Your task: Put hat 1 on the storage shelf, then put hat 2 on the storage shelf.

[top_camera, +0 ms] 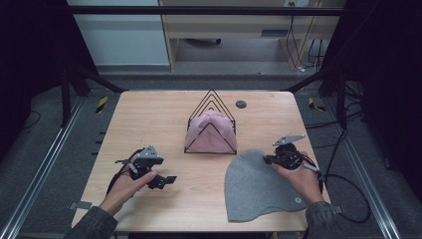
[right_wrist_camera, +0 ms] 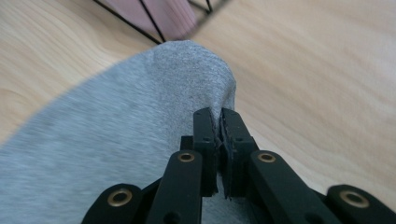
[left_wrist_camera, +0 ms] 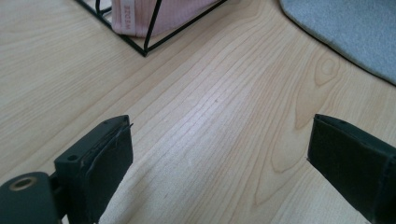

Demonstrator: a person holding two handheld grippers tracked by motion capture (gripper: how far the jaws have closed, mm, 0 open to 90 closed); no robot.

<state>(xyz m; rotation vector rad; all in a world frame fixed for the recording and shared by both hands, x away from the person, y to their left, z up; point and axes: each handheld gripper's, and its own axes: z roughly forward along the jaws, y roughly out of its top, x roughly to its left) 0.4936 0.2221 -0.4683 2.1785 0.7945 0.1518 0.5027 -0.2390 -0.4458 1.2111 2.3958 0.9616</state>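
A grey knit beanie [top_camera: 259, 186] lies flat on the wooden table [top_camera: 149, 124] at the right front. My right gripper [top_camera: 268, 159] is at the beanie's upper right edge, shut on a pinch of its grey fabric [right_wrist_camera: 205, 88]; in the right gripper view the jaws are pressed together on the cloth at the right gripper [right_wrist_camera: 219, 119]. A pink beanie [top_camera: 211, 132] sits inside a black wire rack [top_camera: 211, 102] at the table's middle. My left gripper [top_camera: 166, 180] hovers over bare wood at the left front, open with nothing between its pads [left_wrist_camera: 112, 158].
A small dark round grommet [top_camera: 241, 104] is set in the table behind the rack. Black metal frame posts stand at both sides, and a cable [top_camera: 348, 199] trails off the right edge. Bare wood lies between the two grippers.
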